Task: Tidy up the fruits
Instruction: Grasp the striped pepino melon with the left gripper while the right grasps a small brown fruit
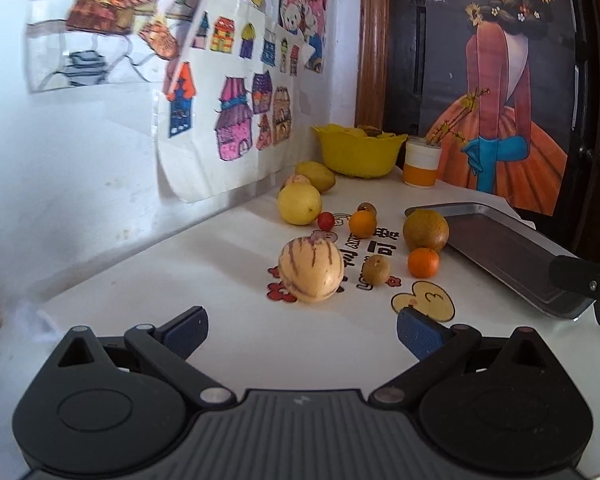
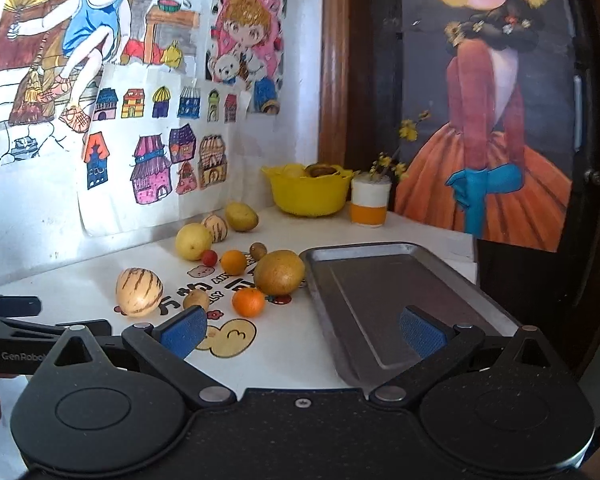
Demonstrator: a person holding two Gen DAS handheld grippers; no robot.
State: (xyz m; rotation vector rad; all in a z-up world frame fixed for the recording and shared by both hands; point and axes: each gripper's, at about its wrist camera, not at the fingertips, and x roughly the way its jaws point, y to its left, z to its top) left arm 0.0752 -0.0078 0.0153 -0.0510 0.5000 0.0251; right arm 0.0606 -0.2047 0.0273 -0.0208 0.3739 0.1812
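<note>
the job looks barely begun, going by how things lie. reading left to right on the white table (image 1: 220, 280): the left gripper (image 1: 302, 330) hangs low over the near edge with its jaws spread wide and nothing between them, aimed at the striped melon (image 1: 310, 270), the closest fruit. behind it, near the wall, sit a yellow lemon (image 1: 299, 203), a 2nd small striped fruit (image 2: 215, 227) and a yellow-green fruit (image 1: 316, 175), the first 2 touching or nearly so. a small red fruit (image 1: 325, 220) lies just beside the lemon. then come an orange (image 1: 362, 223) with a little brown fruit (image 1: 367, 208) behind it, another brown fruit (image 1: 376, 270) nearer the camera, a large russet pear (image 1: 425, 230) and a 2nd orange (image 1: 423, 263) just in front of it. that makes about 10 loose fruits, all on the table.

further right, the metal tray (image 2: 380, 256) is bare: not 1 fruit is on it. the right gripper (image 2: 303, 332) hovers over the tray's near left corner, jaws also wide apart and empty. at the back, the yellow bowl (image 2: 308, 196) holds a few pieces already, though i cannot tell what they are; a white and orange cup (image 2: 369, 204) stands just beside it.

so, as a judgement: whether the fruit belongs on the tray or in the bowl, nearly all of it is left to move, and neither gripper has taken hold of anything.
</note>
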